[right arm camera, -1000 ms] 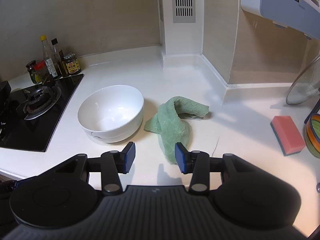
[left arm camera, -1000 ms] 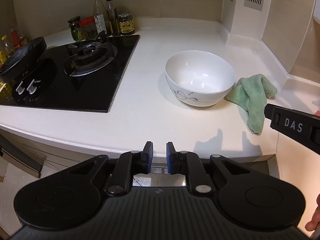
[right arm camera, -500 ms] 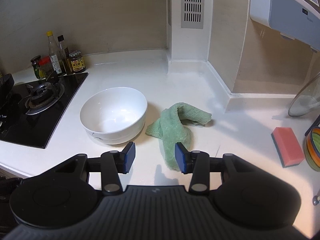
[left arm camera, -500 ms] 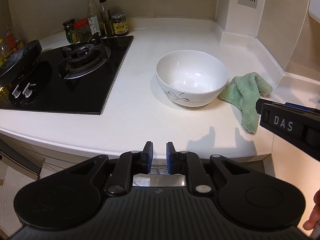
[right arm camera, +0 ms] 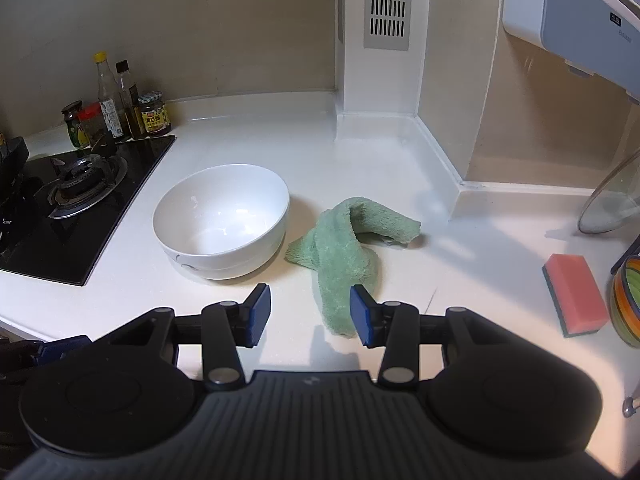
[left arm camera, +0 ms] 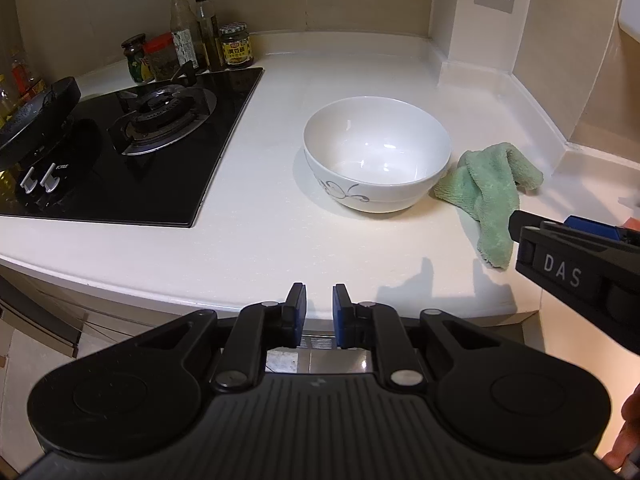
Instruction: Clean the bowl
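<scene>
A white bowl (left arm camera: 376, 152) (right arm camera: 222, 220) with a grey swirl pattern stands upright and empty on the white counter (left arm camera: 280, 240). A crumpled green cloth (left arm camera: 490, 188) (right arm camera: 344, 256) lies just to its right, close to the bowl's wall. My left gripper (left arm camera: 319, 312) hovers at the counter's front edge, well short of the bowl, its jaws a narrow gap apart with nothing between them. My right gripper (right arm camera: 310, 312) stands wide open above the near end of the cloth, holding nothing. Its black body (left arm camera: 560, 272) shows at the right of the left wrist view.
A black gas hob (left arm camera: 120, 140) with a dark pan (left arm camera: 36, 112) fills the left. Bottles and jars (left arm camera: 192, 40) stand behind it. At the right are a pink sponge (right arm camera: 576, 296), a glass lid (right arm camera: 612, 200) and a striped bowl (right arm camera: 628, 300). A wall column (right arm camera: 380, 80) juts out behind.
The left wrist view has shifted slightly, so the bowl sits a little more to the left in it. Both grippers' jaws stand as before, and bowl and cloth have not moved.
</scene>
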Motion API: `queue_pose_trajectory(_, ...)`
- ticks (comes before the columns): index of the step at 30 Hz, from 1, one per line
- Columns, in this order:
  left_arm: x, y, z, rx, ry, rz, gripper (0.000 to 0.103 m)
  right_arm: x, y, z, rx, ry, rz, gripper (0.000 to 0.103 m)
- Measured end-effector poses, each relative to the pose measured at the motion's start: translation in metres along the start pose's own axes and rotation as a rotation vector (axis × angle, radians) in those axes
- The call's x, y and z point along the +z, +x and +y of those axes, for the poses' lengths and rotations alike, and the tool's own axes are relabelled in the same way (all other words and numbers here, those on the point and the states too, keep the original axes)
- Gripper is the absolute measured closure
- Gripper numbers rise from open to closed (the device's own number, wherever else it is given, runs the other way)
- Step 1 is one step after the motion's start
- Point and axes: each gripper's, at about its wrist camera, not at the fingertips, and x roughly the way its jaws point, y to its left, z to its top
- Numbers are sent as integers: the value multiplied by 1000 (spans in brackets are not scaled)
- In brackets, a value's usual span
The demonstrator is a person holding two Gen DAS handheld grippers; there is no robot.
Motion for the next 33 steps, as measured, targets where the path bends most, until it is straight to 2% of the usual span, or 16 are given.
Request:
queue_pose_trajectory(17,2,6,-8,-8,17,9,87,4,8,-8,8,-12,5,65)
queue_pose_trajectory(21,3,7,-11,9,37,-7,87,5,9,-8,6,-13,1,65)
queue_pose_trajectory(26,4,5,-16,27,58,-46,89,7,10,-8,4,-17,-2,65)
queue_pose_trajectory(29,6,5,-17,32,62,-63,94,8,11,-8,2,-18,-3,65)
queue_pose_trajectory(33,11,7,-16,17,57,-47,94,6,11,0,-12,-9,-7,65)
